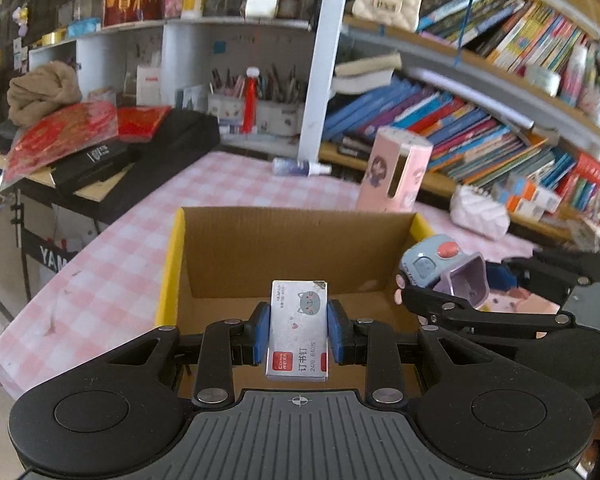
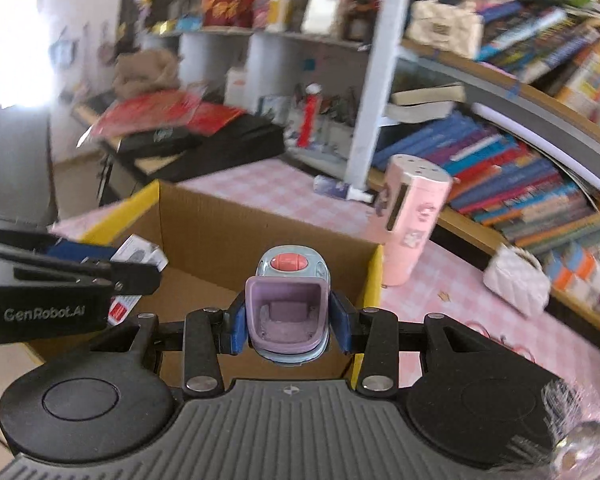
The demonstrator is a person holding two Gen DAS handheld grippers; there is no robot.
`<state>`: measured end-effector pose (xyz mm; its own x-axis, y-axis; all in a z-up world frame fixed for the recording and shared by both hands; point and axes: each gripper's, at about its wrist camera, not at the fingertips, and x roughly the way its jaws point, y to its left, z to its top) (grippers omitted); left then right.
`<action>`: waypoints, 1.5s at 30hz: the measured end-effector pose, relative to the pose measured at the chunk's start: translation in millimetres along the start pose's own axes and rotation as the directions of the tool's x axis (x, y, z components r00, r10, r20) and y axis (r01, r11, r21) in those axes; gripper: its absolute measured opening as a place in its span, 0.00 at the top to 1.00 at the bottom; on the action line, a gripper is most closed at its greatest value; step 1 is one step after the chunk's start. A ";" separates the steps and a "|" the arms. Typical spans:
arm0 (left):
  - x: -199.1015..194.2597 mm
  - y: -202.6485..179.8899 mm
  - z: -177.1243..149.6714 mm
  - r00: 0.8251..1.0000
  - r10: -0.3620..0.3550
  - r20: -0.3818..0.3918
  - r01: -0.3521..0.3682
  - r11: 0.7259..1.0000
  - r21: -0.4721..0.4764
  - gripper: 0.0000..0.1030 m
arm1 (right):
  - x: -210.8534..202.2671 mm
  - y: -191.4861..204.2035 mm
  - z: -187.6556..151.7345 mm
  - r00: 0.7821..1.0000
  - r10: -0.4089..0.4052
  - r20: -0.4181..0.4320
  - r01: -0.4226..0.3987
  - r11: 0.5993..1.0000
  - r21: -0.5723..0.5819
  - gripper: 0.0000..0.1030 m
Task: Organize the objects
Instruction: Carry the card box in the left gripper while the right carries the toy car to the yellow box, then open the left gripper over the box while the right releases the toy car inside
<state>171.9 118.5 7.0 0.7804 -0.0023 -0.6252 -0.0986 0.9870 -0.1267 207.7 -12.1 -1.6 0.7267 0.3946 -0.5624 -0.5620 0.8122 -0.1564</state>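
Two things in my grip over the open cardboard box [image 1: 300, 252]: the left gripper [image 1: 299, 330] pinches a silvery staple box [image 1: 298, 332] with a grey cat print and red labels, the right gripper [image 2: 288, 318] clamps a blue-and-lilac gadget [image 2: 288, 300] with a coral button. Pink checked table [image 1: 112, 252] underneath.

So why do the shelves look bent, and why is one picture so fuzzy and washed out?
Left wrist view: sharp, but the fisheye lens bows the bookshelves. Right wrist view: background smeared by blur, with white glare blowing out the upper left corner; only the held toy stays crisp.
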 end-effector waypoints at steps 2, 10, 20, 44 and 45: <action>11.4 -1.8 2.7 1.000 0.010 -0.027 -0.010 1.000 0.003 0.73 | 13.4 -1.8 1.6 1.000 0.021 -0.022 -0.022 0.998 -0.052 0.62; 42.4 -7.3 5.5 0.990 0.031 -0.135 -0.030 0.999 0.015 0.73 | 50.5 0.0 2.3 0.992 0.078 -0.102 -0.104 0.954 -0.282 0.62; 59.0 -10.6 2.1 0.974 0.063 -0.218 -0.054 0.997 0.048 0.72 | 73.2 11.3 -4.2 0.971 0.138 -0.197 -0.214 0.871 -0.443 0.62; 35.1 -11.0 3.3 0.991 0.078 -0.111 -0.077 0.997 0.014 0.45 | 69.2 13.4 -2.7 0.979 0.106 -0.175 -0.176 0.872 -0.457 0.52; 29.1 -11.6 4.1 0.993 0.076 -0.089 -0.075 0.997 0.015 0.44 | 65.8 12.1 -2.2 0.981 0.103 -0.165 -0.167 0.880 -0.444 0.52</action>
<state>198.4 107.7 -6.5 0.7125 0.0588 -0.6992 -0.1478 0.9867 -0.0677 247.8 22.8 -42.3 0.5899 0.3993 -0.7019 -0.7915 0.4582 -0.4045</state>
